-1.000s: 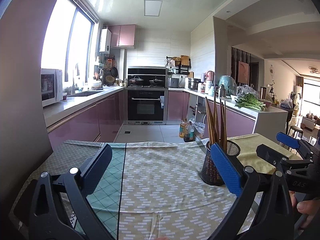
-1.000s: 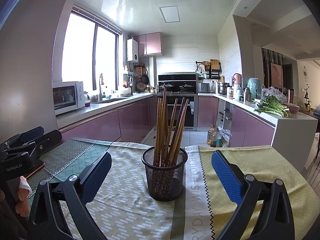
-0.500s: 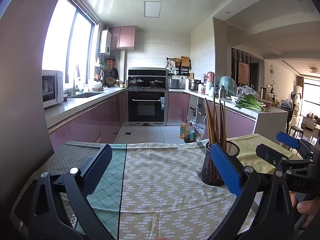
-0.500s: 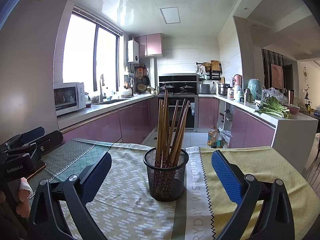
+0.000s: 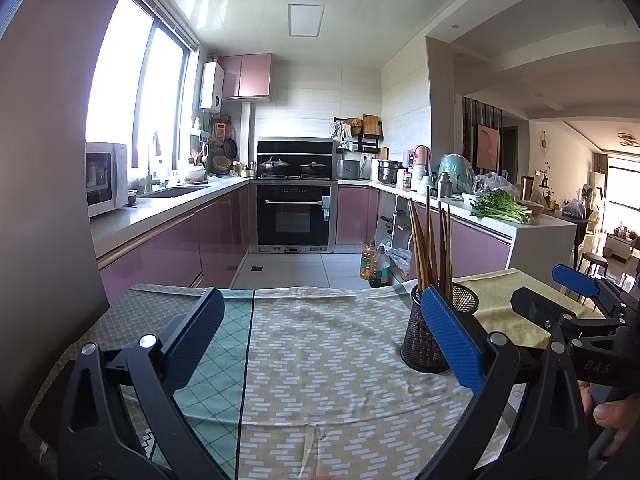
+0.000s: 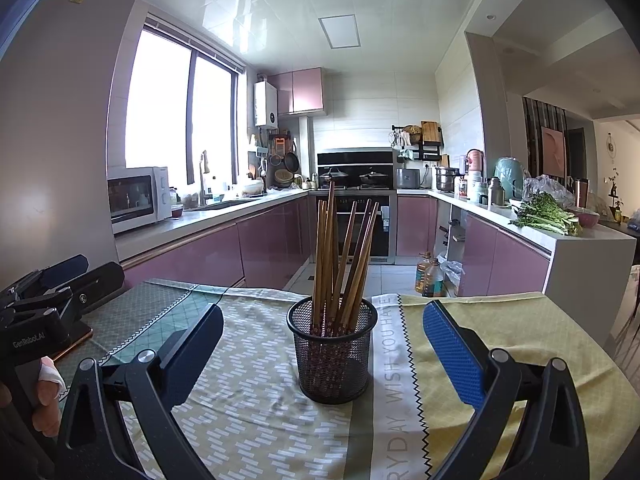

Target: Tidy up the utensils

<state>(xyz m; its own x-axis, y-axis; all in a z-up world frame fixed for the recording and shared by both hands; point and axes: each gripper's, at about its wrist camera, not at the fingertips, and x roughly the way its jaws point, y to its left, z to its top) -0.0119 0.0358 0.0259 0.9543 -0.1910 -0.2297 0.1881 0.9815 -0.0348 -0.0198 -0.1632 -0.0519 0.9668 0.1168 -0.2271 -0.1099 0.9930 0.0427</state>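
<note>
A black mesh cup stands upright on the clothed table, holding several brown wooden chopsticks that lean apart. My right gripper is open and empty, its blue pads either side of the cup and nearer the camera. In the left wrist view the cup sits at the right, partly behind my right blue pad, with the chopsticks sticking up. My left gripper is open and empty over bare cloth, left of the cup. The right gripper also shows at the far right in the left wrist view.
The table carries a teal cloth, a brick-patterned cloth and a yellow cloth. Beyond its far edge is a kitchen with pink cabinets, an oven and a counter with greens. Oil bottles stand on the floor.
Both views have tilted slightly upward, so the kitchen and cup sit a little lower in frame. Both grippers stay open and empty; the cup has not moved.
</note>
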